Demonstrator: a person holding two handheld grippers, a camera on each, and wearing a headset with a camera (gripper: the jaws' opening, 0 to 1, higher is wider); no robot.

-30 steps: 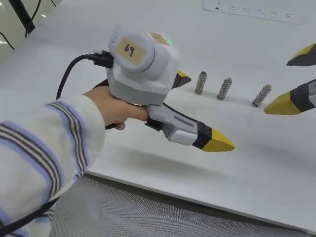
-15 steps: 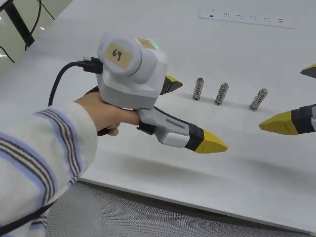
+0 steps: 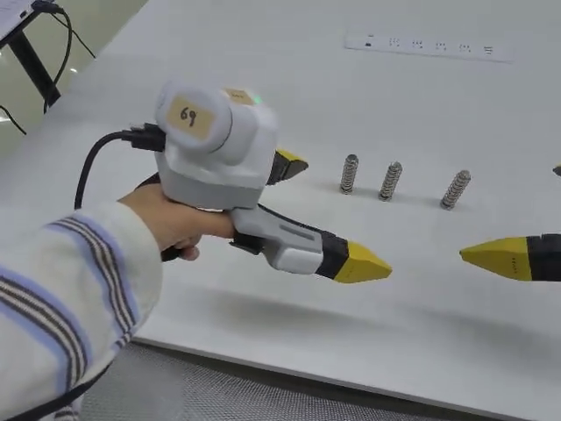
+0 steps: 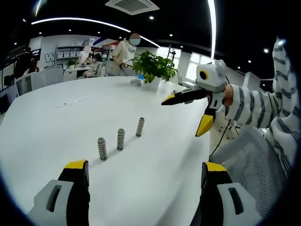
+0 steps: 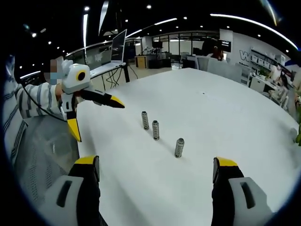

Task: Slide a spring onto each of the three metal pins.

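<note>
Three grey springs stand upright in a row on the white table: left spring, middle spring, right spring. Whatever they stand on is hidden inside the coils. The same row appears in the left gripper view and in the right gripper view. My left gripper is open and empty, held near the springs on their near-left side. My right gripper comes in from the right edge, open and empty, short of the right spring. Neither one touches a spring.
A white power strip lies at the far side of the table. The table's near edge runs over a grey mesh surface. A black cable trails from the left gripper. A potted plant stands on the far end.
The head camera has shifted. My right gripper has drawn back toward the near edge and further out of the frame. The springs stand as before.
</note>
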